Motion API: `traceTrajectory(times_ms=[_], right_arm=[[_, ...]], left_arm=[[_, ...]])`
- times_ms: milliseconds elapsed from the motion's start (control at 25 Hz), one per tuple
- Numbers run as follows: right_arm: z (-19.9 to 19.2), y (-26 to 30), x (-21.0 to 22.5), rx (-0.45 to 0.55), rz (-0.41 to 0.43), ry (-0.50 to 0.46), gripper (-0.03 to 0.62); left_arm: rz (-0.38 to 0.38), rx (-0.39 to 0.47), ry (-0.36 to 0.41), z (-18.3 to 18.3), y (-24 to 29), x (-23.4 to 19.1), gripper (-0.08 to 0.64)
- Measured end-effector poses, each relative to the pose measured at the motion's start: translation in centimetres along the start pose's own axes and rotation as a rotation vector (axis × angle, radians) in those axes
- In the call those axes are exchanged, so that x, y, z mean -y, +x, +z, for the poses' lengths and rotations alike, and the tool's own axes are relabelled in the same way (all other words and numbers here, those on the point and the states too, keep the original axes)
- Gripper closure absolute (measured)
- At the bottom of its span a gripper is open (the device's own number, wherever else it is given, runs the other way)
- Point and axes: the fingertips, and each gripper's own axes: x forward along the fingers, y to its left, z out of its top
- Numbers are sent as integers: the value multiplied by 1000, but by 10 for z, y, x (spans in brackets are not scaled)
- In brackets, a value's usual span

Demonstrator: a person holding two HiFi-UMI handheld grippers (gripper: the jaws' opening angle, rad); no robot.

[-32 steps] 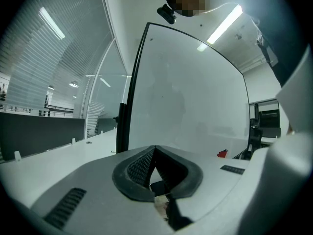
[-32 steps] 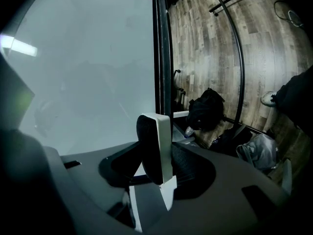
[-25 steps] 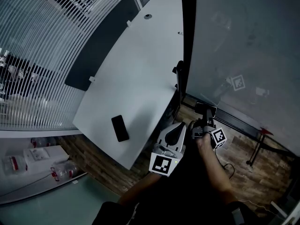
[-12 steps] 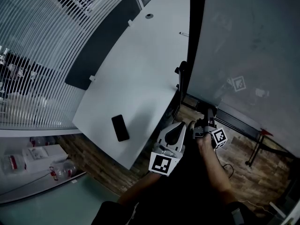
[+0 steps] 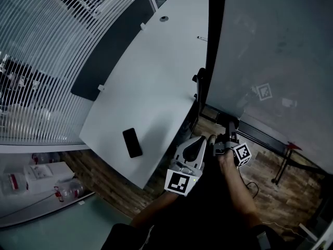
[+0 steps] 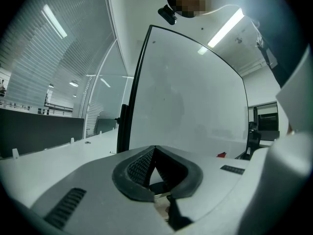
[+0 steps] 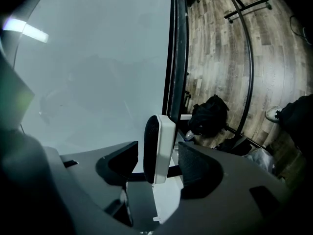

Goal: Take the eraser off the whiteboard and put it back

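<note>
The eraser (image 7: 159,133), a white block with a dark felt face, stands on edge at the lower frame of the whiteboard (image 7: 98,72). My right gripper (image 7: 158,155) straddles it. Its jaws are opening, and a gap shows between each pad and the eraser. In the head view the right gripper (image 5: 228,135) is up against the bottom rail of the whiteboard (image 5: 270,51). My left gripper (image 5: 193,149) hangs just to its left, away from the board. In the left gripper view its pads (image 6: 146,161) meet at the tip with nothing between them.
A long white table (image 5: 151,82) runs along the left of the board, with a black phone (image 5: 131,142) near its front corner. The board's wheeled stand (image 5: 285,165) crosses the wooden floor. A black bag (image 7: 210,114) lies on the floor behind the board.
Both grippers stay where they were, the right one at the board's lower rail. Only the head view has shifted a little.
</note>
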Motion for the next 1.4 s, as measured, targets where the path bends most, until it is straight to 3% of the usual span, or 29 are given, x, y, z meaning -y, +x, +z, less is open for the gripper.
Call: traceTrajectory(times_ms=[680, 920, 1040, 1080, 1400], right_arm=[[1, -17, 4, 19, 1, -4, 336], [-5, -33, -2, -21, 16, -29, 344], [-3, -45, -6, -10, 6, -76, 532], [-2, -49, -9, -10, 10, -90, 559], [0, -85, -71, -26, 111, -281, 577]], left_arm=[[-30, 6, -3, 0, -4, 4, 554], [-44, 10, -13, 0, -11, 8, 554], [-49, 12, -6, 0, -17, 10, 554], [-48, 9, -4, -1, -19, 10, 554], [-59, 10, -34, -3, -39, 15, 554]])
